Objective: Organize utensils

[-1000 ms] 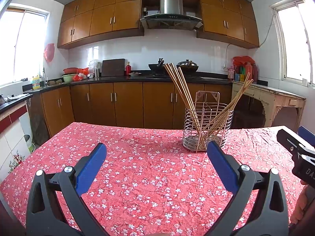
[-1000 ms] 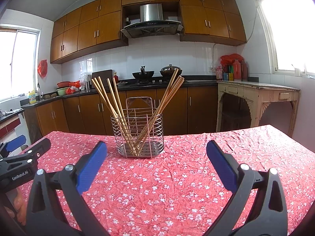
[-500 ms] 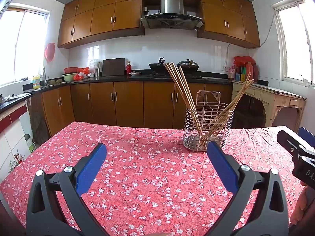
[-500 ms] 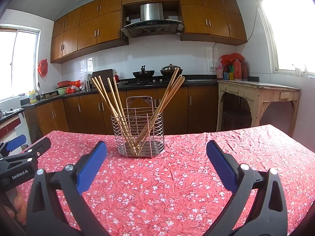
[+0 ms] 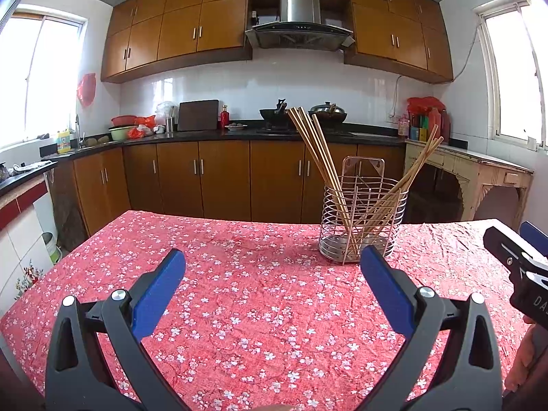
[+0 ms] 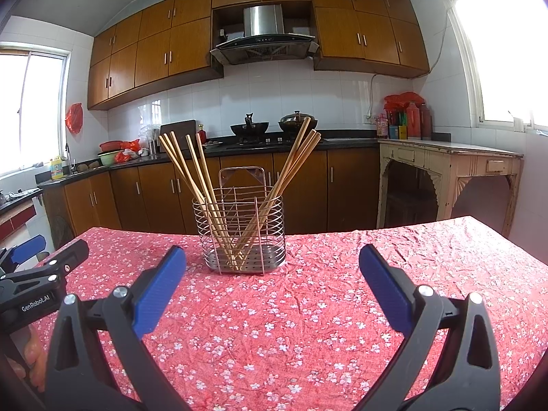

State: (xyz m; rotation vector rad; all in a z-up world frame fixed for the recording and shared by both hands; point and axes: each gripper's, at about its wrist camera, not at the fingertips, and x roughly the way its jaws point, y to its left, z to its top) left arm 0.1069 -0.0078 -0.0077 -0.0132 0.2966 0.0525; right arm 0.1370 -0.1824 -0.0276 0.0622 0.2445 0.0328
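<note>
A wire utensil holder (image 5: pixel 363 221) (image 6: pixel 239 233) stands on the red floral tablecloth (image 5: pixel 257 291) (image 6: pixel 308 291), far side of the table. Several wooden chopsticks (image 5: pixel 316 150) (image 6: pixel 198 178) lean out of it in two bunches, left and right. My left gripper (image 5: pixel 274 263) is open and empty, held low over the cloth, with the holder ahead to the right. My right gripper (image 6: pixel 272 260) is open and empty, with the holder ahead slightly left. Each gripper shows at the edge of the other's view: the right one (image 5: pixel 513 257), the left one (image 6: pixel 37 267).
Beyond the table's far edge are brown kitchen cabinets (image 5: pixel 222 178), a black counter with pots (image 6: pixel 274 126), and an old cream side table (image 6: pixel 452 167) at the right. A counter and tiled wall stand at the left (image 5: pixel 20 205).
Both grippers have drifted very slightly; the holder sits marginally different in each view. Nothing was taken hold of or let go.
</note>
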